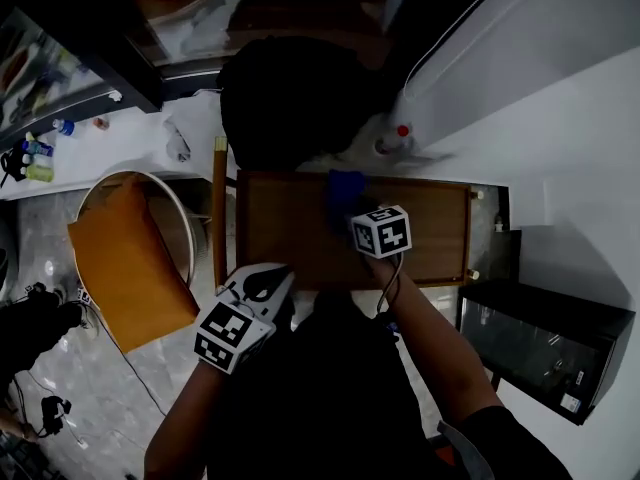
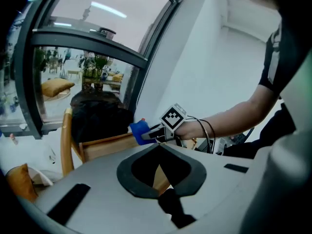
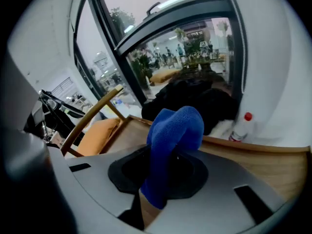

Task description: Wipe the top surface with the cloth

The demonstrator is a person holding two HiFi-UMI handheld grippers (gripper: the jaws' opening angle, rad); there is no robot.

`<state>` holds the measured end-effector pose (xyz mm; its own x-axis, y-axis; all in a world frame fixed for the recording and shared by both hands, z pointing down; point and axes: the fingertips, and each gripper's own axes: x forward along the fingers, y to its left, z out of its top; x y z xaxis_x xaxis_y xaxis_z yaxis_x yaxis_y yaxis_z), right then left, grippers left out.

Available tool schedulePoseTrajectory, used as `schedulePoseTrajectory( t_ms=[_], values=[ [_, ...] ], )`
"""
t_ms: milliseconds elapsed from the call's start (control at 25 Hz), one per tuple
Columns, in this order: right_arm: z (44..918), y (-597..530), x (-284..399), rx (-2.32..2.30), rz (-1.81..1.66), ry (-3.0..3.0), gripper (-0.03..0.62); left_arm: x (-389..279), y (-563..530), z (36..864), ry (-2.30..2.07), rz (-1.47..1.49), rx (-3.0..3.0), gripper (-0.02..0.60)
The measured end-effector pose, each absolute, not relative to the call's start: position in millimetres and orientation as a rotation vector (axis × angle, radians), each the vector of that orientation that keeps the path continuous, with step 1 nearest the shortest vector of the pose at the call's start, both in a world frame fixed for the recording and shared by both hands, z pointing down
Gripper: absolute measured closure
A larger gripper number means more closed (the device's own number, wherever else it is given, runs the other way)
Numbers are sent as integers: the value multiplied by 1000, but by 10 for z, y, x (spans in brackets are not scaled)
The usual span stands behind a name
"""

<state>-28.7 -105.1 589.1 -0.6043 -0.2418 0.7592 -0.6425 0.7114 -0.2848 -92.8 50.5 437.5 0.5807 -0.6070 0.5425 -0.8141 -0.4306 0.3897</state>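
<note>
A: The left gripper (image 2: pixel 158 149) is held at the near edge of the wooden top (image 1: pixel 290 230). Its jaws are brought together and nothing is caught between them.
B: An orange cushion (image 1: pixel 130 263) is seen off to its left. And the right?
A: The right gripper (image 3: pixel 168 155) is clamped tight on the blue cloth (image 3: pixel 171 130), which is bunched up above the jaws, over the wood.
B: A red-capped bottle (image 3: pixel 240 126) is spotted beyond it, to its right.
</note>
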Motion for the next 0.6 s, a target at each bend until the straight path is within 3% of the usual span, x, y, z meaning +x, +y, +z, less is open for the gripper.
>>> schedulePoseTrajectory(
  t_ms=[320, 600],
  values=[
    [6024, -246, -1726, 407, 806, -2248, 513, -1581, 839, 4500, -1198, 405, 2103, 577],
    [6381, 31, -2189, 387, 811, -2211, 513, -1778, 1026, 4571, -1205, 407, 2072, 577]
  ],
)
